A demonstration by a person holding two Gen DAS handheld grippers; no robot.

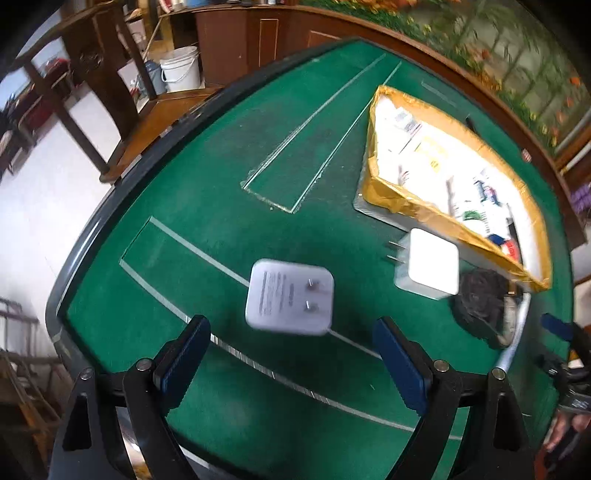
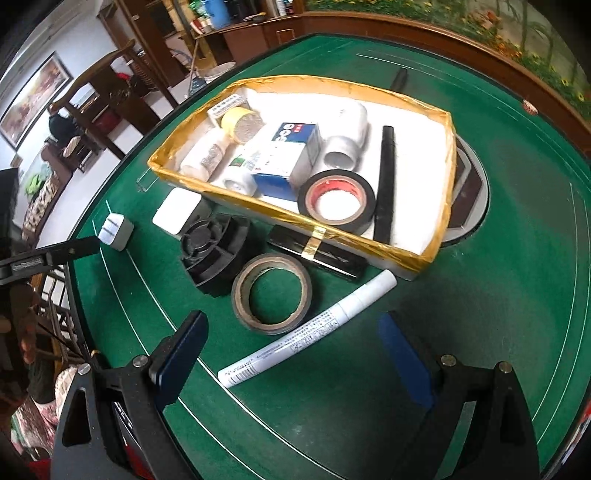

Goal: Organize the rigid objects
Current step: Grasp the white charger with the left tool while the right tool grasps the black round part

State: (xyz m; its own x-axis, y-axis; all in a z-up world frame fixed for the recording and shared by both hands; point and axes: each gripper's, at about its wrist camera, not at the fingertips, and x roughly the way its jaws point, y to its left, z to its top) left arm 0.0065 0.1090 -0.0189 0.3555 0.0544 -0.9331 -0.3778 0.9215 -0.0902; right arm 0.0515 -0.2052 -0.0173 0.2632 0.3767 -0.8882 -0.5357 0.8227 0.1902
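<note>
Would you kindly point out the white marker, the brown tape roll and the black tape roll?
white marker (image 2: 306, 328), right wrist view, mid barrel.
brown tape roll (image 2: 242, 293), right wrist view, left rim.
black tape roll (image 2: 364, 194), right wrist view, right wall.

The table top (image 1: 207, 206) is green felt w/ thin pale lines and a dark raised rim. Behind it runs a brown wooden border, and above that a wall picture of plants and orange flowers (image 1: 491, 48). The floor (image 1: 33, 206) is pale and bright, prob. daylight. On the far side stand dark wooden chairs (image 1: 107, 85) and a brown cabinet (image 1: 236, 33). A white bucket (image 1: 181, 68) sits near the cabinet. In the right wrist view a framed painting (image 2: 33, 99) hangs on the white wall, at left.
</note>
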